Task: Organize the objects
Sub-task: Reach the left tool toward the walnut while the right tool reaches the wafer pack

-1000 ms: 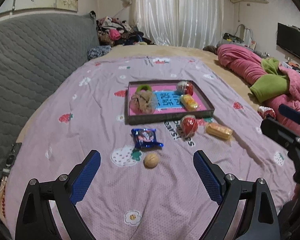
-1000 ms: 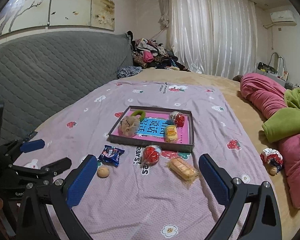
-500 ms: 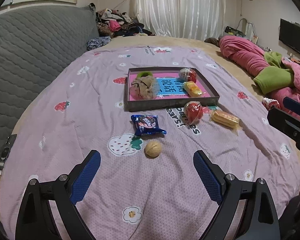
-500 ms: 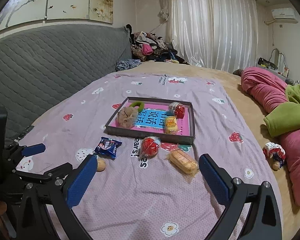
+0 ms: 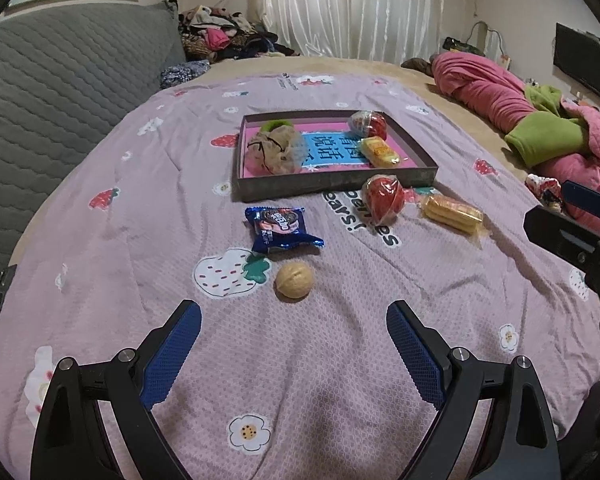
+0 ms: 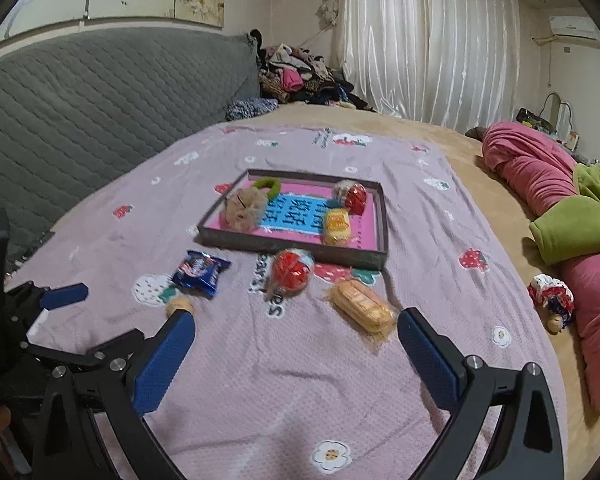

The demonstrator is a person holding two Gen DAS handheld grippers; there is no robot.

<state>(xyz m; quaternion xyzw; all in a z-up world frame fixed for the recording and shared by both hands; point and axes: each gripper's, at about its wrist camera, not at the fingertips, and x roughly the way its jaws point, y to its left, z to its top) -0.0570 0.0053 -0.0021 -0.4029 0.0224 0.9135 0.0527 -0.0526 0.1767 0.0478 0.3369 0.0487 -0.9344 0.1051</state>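
Left gripper (image 5: 294, 344): jaws spread wide, empty, above the pink strawberry-print bedsheet (image 5: 340, 380). A round tan walnut (image 5: 294, 281) lies just ahead between its fingers; a blue foil snack packet (image 5: 279, 229) lies just beyond that. Right gripper (image 6: 296, 346): jaws wide, empty. A clear-wrapped yellow biscuit pack (image 6: 362, 309) sits just ahead near its right finger, a red wrapped ball (image 6: 291, 271) farther ahead. The dark-rimmed pink tray (image 6: 296, 246) lies beyond.

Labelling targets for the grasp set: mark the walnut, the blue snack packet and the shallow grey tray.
round tan walnut (image 5: 294, 286), left wrist view, shell centre
blue foil snack packet (image 5: 279, 227), left wrist view, printed face
shallow grey tray (image 5: 324, 185), left wrist view, near wall
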